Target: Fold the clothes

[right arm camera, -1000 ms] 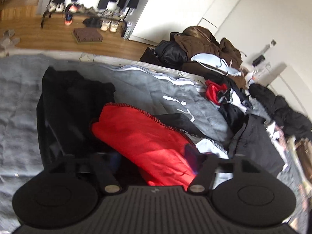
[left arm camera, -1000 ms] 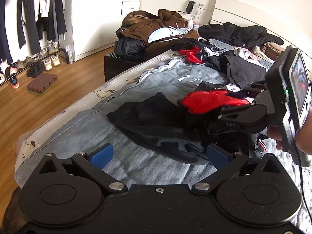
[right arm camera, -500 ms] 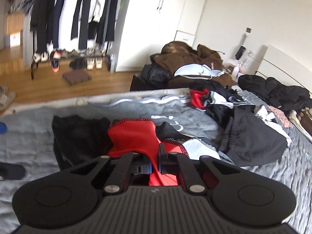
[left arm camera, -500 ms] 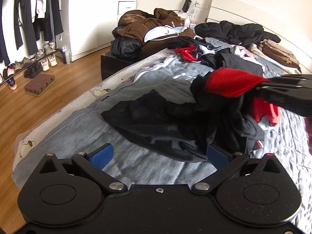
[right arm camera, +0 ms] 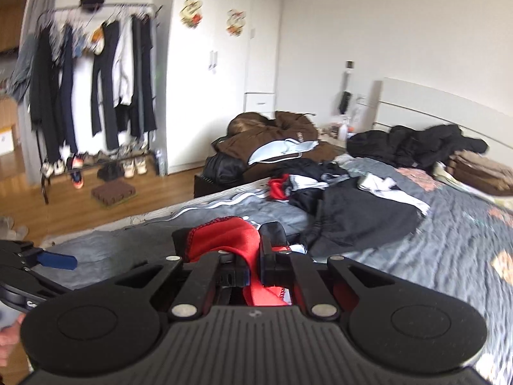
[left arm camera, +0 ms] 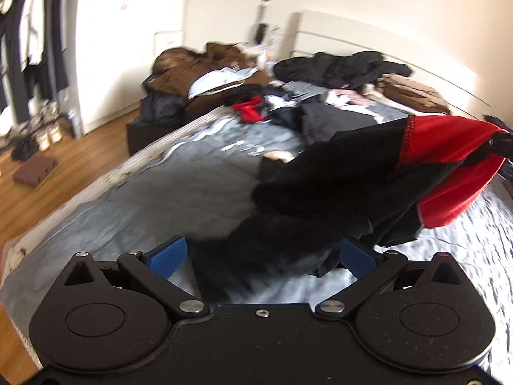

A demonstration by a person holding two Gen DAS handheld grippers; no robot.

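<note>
A black garment with a red lining (left arm camera: 330, 189) hangs in the air over the grey bed cover (left arm camera: 179, 192). My right gripper (right arm camera: 254, 271) is shut on its red edge (right arm camera: 237, 234); in the left wrist view that gripper (left arm camera: 498, 142) shows at the far right, holding the cloth up. The garment's black lower part droops toward my left gripper (left arm camera: 261, 255), whose blue pads (left arm camera: 166, 255) stand wide apart. I cannot tell whether the cloth touches them. In the right wrist view the left gripper's blue pad (right arm camera: 56, 260) pokes in at the left edge.
Loose clothes (right arm camera: 346, 199) lie heaped across the far half of the bed. Brown jackets (right arm camera: 266, 141) are piled on a dark bench beside it. A clothes rack (right arm camera: 93, 80) with shoes under it stands on the wooden floor (left arm camera: 48, 160) at left.
My right gripper has lifted the garment higher off the bed, so the black part now hangs free. The left gripper stayed open and tilted upward.
</note>
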